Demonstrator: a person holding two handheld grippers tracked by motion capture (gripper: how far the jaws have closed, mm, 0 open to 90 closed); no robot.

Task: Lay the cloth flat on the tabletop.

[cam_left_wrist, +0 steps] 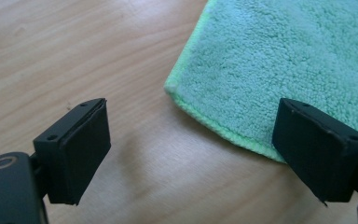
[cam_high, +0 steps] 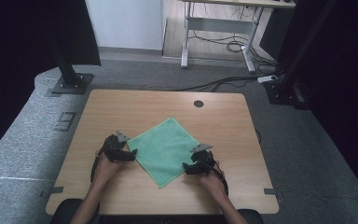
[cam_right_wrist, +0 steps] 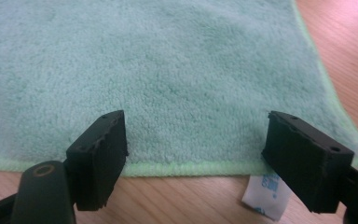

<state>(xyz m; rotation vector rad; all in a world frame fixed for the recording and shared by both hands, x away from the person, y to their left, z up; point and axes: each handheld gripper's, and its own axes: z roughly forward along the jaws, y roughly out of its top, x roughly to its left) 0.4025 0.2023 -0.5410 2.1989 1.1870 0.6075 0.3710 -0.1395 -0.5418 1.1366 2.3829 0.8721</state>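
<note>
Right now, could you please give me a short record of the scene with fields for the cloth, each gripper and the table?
cloth: green towel lying flat, set as a diamond with its corners toward the table edges
label: white tag sticking out from the towel's edge by the right gripper
left gripper: left gripper open, at the towel's left corner, fingers apart over the wood
right gripper: right gripper open, at the towel's near right edge, fingers astride the hem
table: wooden table with a dark round hole near the far edge
</note>
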